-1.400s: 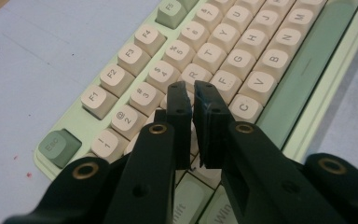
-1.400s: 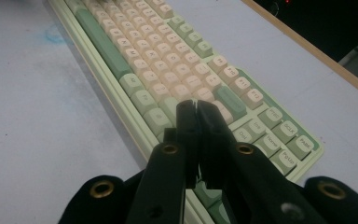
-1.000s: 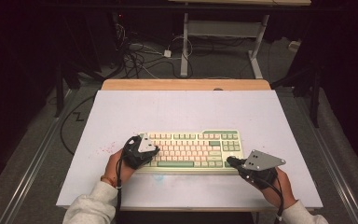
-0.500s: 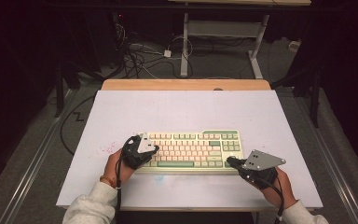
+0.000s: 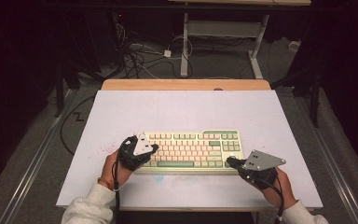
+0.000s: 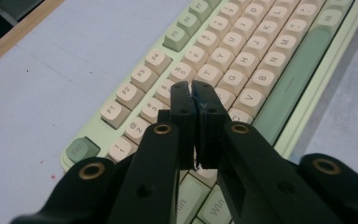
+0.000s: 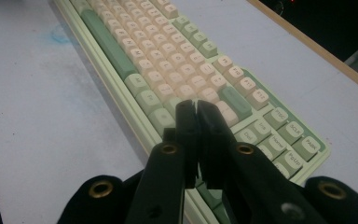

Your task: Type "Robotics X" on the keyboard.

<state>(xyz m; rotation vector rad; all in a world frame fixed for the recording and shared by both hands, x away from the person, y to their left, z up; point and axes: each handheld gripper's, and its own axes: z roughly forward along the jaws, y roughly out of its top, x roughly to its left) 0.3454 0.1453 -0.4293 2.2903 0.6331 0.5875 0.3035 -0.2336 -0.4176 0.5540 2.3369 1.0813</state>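
- My left gripper point(image 5: 153, 148), black with a grey three-cornered plate on top: clenched, jaws pressed together with nothing between them. In the left gripper view point(image 6: 193, 88) its tips sit above the cream letter keys at the keyboard's left end; whether they touch a key I cannot tell.
- My left hand point(image 5: 114, 165), in a pale sleeve, rests on the counter just beside the keyboard's left edge.
- Pale green rectangular plastic keyboard point(image 5: 191, 149) with cream keys and darker green space bar and corner keys: it lies flat on the near middle of the counter, long side toward me, between my two grippers.
- Pale lilac flat counter point(image 5: 182, 109) with a wooden strip along its far edge: carries the keyboard.
- My right gripper point(image 5: 229, 161), black with a grey plate: clenched, jaws together and empty. In the right gripper view point(image 7: 196, 105) its tips lie over the keys near the keyboard's right near corner.
- My right hand point(image 5: 279, 183) is at the counter's near right.
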